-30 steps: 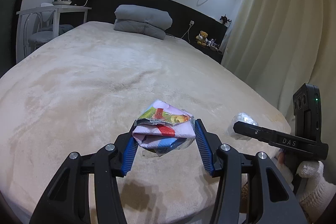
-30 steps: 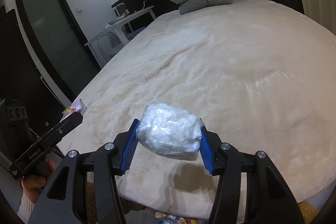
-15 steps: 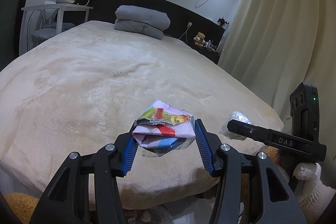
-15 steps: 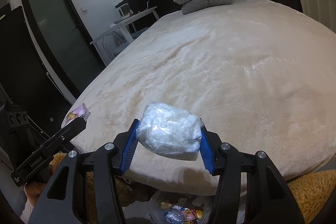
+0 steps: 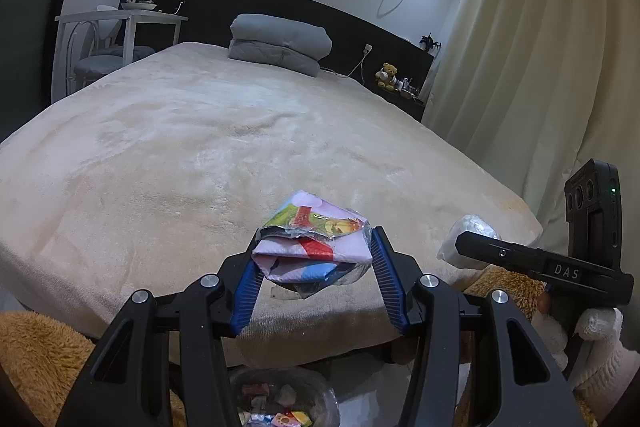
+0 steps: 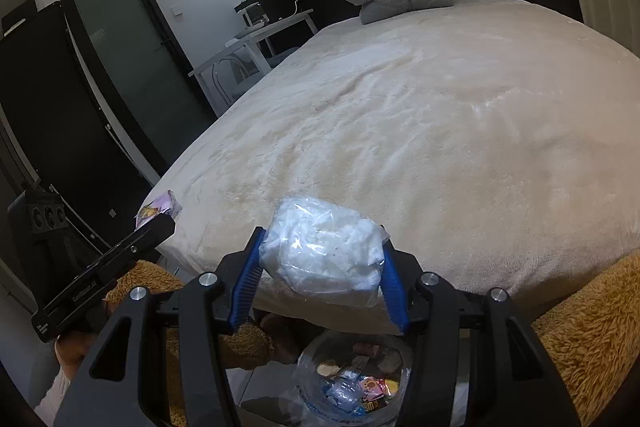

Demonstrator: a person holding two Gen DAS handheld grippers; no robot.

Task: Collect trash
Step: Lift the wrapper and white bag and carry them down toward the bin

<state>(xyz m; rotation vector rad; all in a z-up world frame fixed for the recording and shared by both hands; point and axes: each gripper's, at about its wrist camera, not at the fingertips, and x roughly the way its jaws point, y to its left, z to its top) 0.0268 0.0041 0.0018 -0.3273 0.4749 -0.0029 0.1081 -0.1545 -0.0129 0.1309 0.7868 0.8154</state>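
Beige plush bed (image 5: 208, 147) fills both views ahead of and beyond the fingers, its near edge just past the fingertips. Grey folded bedding (image 5: 280, 43) sits at the far end by the black headboard (image 5: 360, 27), cream curtain (image 5: 540, 67) off to the right of the left fingers, white desk (image 5: 120, 19) far left. Orange fuzzy rug (image 6: 588, 327) on the floor below and to both sides of the right fingers. Clear trash bag (image 6: 354, 379) sits open on the floor, directly under the right fingers, coloured wrappers inside; it also shows under the left ones. Left gripper (image 5: 314, 255) fingers closed narrow on a colourful snack wrapper (image 5: 312, 243), pinched between the blue pads, held in the air over the bed edge. Right gripper (image 6: 322, 255) fingers clamped on a clear plastic bag of white stuffing (image 6: 324, 247), squeezed between both pads, above the trash bag. Each gripper shows in the other's view off to the side, load at its tip. White-sleeved hand (image 5: 596, 331) on the right gripper's handle.
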